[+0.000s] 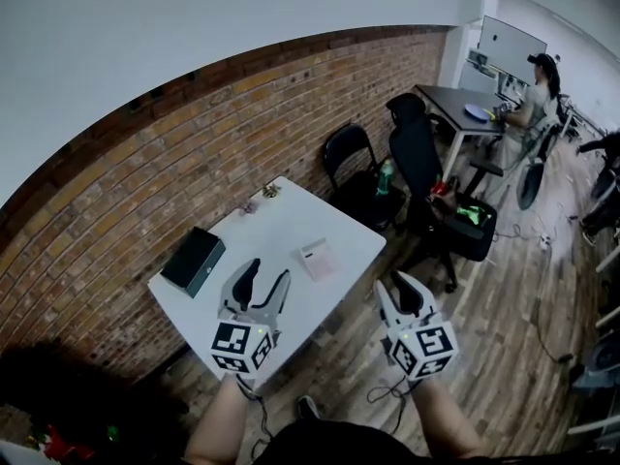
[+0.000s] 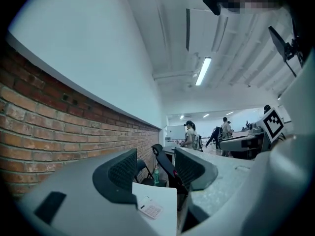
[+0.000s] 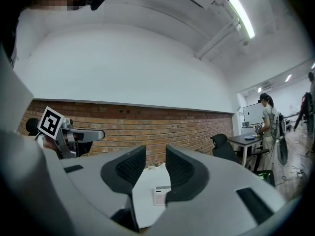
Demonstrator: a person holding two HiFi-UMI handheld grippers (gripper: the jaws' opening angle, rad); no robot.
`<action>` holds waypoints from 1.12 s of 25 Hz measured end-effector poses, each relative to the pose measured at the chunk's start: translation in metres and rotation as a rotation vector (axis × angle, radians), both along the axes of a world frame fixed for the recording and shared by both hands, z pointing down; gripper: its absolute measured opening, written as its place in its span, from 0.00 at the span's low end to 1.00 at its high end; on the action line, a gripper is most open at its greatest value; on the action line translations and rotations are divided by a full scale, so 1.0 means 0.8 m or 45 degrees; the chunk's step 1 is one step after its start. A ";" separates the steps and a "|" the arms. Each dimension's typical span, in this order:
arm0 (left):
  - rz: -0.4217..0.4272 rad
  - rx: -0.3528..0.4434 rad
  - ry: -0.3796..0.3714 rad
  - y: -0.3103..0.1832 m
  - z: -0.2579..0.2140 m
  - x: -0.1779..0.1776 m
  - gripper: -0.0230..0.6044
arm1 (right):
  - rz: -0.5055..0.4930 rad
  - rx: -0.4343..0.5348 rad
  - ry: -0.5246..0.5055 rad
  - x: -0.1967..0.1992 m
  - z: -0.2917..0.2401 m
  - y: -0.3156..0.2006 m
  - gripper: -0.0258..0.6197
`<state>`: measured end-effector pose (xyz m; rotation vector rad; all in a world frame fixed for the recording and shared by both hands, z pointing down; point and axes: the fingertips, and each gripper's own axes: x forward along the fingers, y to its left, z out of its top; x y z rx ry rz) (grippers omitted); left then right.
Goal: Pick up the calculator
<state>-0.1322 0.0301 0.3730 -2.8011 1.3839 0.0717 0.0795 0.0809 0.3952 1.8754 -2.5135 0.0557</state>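
Approach step: calculator (image 1: 316,259) untouched on worktop (image 1: 276,223); left gripper (image 1: 269,273) and right gripper (image 1: 395,287) fingers apart, empty; next, reach and close.

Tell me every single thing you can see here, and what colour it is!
brick wall: one, reddish-brown, behind the table
table: one, white, against that wall
calculator: one, white with pinkish keys, flat on the table's right part
box: one, dark, on the table's left end
small things: two, too small to tell, at the table's far edge
chairs: two, black, beyond the table
bottle: one, green, by the chairs
desk: one, dark, far right
person: one, at the desk
left gripper: one, white and black, over the table's near edge, jaws apart, empty
right gripper: one, white and black, right of the table, jaws apart, empty
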 end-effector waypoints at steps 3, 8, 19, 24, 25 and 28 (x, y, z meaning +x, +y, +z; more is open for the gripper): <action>0.019 -0.015 0.008 -0.043 0.009 -0.014 0.40 | 0.003 -0.014 0.024 -0.018 0.004 -0.037 0.24; 0.058 -0.084 0.015 -0.094 0.039 -0.019 0.40 | 0.036 -0.032 0.054 -0.026 0.008 -0.080 0.24; 0.063 -0.201 -0.026 -0.169 0.090 0.003 0.40 | 0.025 -0.098 -0.029 0.001 0.041 -0.167 0.24; -0.030 -0.195 -0.053 -0.217 0.087 0.013 0.40 | -0.073 -0.087 -0.075 0.017 0.051 -0.235 0.24; -0.052 -0.194 -0.056 -0.229 0.085 0.018 0.40 | -0.097 -0.081 -0.078 0.021 0.048 -0.251 0.24; -0.108 -0.203 -0.062 -0.265 0.082 0.041 0.40 | -0.161 -0.064 -0.075 0.040 0.035 -0.297 0.24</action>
